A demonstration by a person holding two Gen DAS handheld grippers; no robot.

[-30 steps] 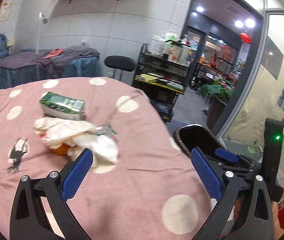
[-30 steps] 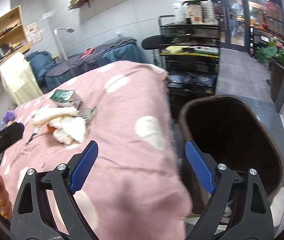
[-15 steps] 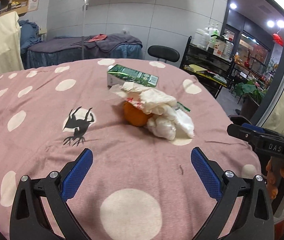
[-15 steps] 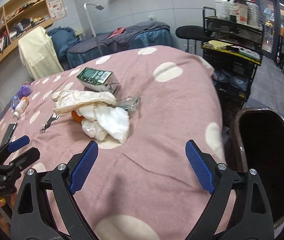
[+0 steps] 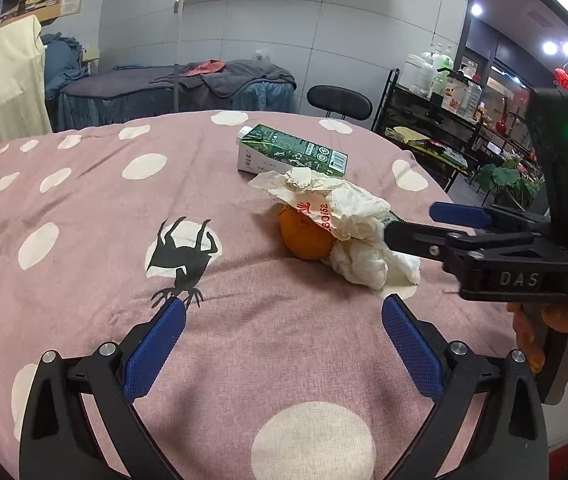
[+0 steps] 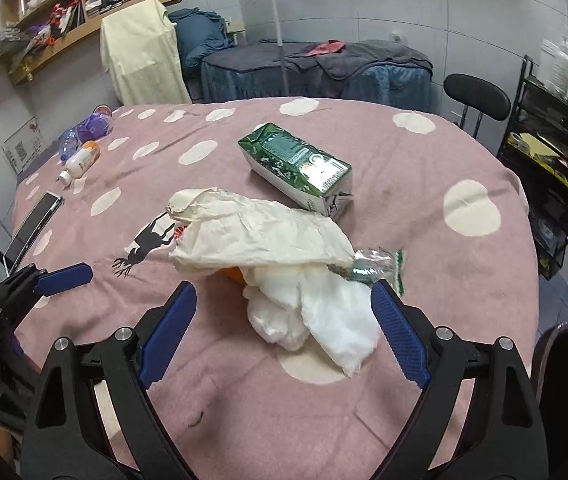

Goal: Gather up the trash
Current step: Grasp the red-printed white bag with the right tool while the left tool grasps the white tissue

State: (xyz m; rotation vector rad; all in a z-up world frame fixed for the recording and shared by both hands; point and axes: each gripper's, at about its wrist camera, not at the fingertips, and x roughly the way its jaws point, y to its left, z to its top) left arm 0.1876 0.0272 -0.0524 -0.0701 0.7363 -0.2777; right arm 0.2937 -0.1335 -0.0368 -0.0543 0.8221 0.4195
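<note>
A trash pile lies on the pink dotted tablecloth (image 5: 84,208): a green carton (image 5: 291,154) on its side, a crumpled cream paper bag (image 5: 323,200) over an orange (image 5: 303,236), white tissue (image 6: 315,312) and a clear wrapper (image 6: 375,266). My right gripper (image 6: 284,300) is open with its fingers either side of the tissue; it shows in the left wrist view (image 5: 407,224) too. My left gripper (image 5: 284,312) is open and empty, short of the pile.
Small bottles (image 6: 82,156) and a phone (image 6: 36,224) lie at the table's far left. A dark bin's rim (image 6: 563,360) shows at the lower right. A black stool (image 5: 337,100) and a wire rack (image 5: 435,128) stand beyond the table.
Both grippers have swung from the bin side toward the table and closed in on the pile. The right gripper's fingers now reach the tissue.
</note>
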